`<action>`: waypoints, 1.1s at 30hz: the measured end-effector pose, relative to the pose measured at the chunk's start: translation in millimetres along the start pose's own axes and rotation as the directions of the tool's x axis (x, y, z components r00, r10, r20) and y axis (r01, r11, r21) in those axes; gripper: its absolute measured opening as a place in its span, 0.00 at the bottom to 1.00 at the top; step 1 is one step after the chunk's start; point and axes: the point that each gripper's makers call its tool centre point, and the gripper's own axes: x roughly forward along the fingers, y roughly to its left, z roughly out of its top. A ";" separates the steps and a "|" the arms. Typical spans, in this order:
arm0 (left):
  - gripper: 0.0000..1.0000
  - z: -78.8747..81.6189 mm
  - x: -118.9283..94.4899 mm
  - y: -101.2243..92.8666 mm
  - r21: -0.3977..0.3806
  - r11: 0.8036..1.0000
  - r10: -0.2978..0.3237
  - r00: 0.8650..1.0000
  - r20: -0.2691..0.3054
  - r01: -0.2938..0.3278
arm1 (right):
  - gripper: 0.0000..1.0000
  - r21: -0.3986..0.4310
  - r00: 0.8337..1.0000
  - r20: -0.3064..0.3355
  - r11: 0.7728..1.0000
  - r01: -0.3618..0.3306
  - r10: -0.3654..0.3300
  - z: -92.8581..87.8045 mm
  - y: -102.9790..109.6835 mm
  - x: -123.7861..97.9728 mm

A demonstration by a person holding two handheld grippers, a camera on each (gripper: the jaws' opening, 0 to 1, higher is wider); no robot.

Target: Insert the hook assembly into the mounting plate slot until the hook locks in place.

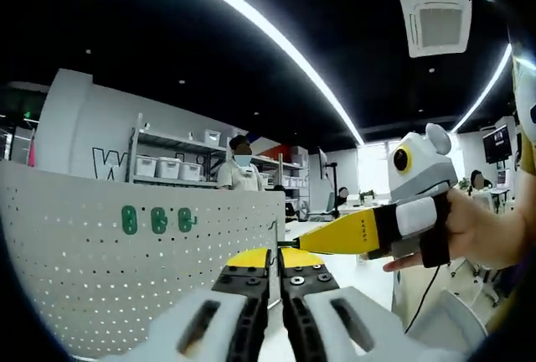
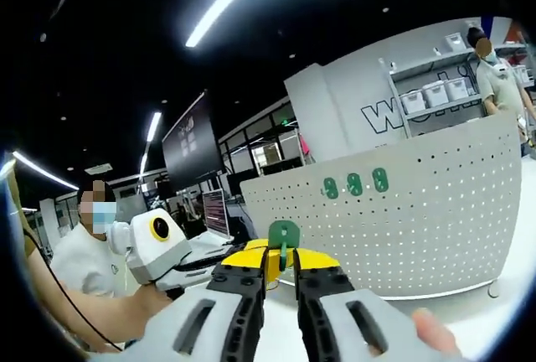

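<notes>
With the green hook (image 2: pixel 283 236) pinched between our right gripper (image 2: pixel 280 271)'s nearly closed fingers, short of the pegboard (image 2: pixel 419 211) on the bench, and the left gripper (image 1: pixel 274 271) nearly shut, apparently empty, we should keep it upright, aiming beside the three mounted hooks (image 2: pixel 355 184).

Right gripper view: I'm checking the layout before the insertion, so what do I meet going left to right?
Left gripper → green hook held in the right gripper → three green hooks on the white pegboard.
</notes>
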 end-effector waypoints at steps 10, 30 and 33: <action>0.03 5.8 0.1 -3.6 -0.009 1.000 -0.009 1.000 0.022 0.009 | 0.05 -0.001 1.000 0.014 1.000 -0.001 0.001 5.5 3.1 -1.7; 0.03 12.6 0.0 -0.9 0.003 1.000 0.016 0.999 0.048 -0.016 | 0.03 0.095 0.999 0.032 0.995 -0.032 0.029 7.9 7.2 -0.3; 0.03 14.8 0.1 -0.8 -0.012 1.000 0.015 0.998 0.063 -0.014 | 0.01 0.103 0.999 0.043 0.994 -0.031 0.027 9.3 6.5 -0.7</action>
